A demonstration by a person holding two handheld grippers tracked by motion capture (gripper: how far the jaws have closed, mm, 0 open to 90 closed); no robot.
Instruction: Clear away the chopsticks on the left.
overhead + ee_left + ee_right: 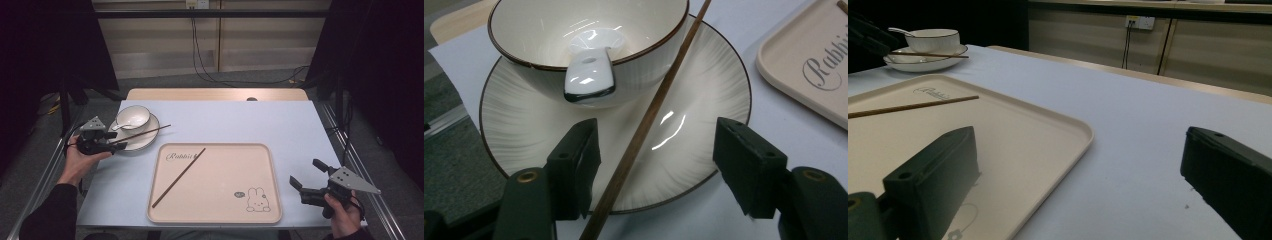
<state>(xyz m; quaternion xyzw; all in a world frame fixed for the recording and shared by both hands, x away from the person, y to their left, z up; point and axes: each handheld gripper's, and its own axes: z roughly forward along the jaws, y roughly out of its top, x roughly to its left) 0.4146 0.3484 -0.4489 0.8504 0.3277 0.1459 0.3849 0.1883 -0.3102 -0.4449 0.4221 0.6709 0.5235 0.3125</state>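
Observation:
A white bowl (pixel 133 117) with a white spoon (pixel 120 126) in it stands on a ribbed white plate (pixel 147 141) at the table's left. A brown chopstick (pixel 142 133) lies across the plate's front. My left gripper (pixel 112 142) is open at the plate's near-left rim. In the left gripper view the chopstick (pixel 649 115) runs between the open jaws of my left gripper (pixel 656 165), closer to the left one, touching neither. A second chopstick (pixel 179 177) lies slantwise on the beige tray (pixel 215 190). My right gripper (pixel 306 174) hangs open and holds nothing just right of the tray.
The tray (pixel 1048 135) has a raised rim, a rabbit drawing and the word "Rabbit". A pale blue cloth (pixel 240 120) covers the table, with a wooden strip along the far edge. Metal rails run down both sides of the table. Cables hang at the far wall.

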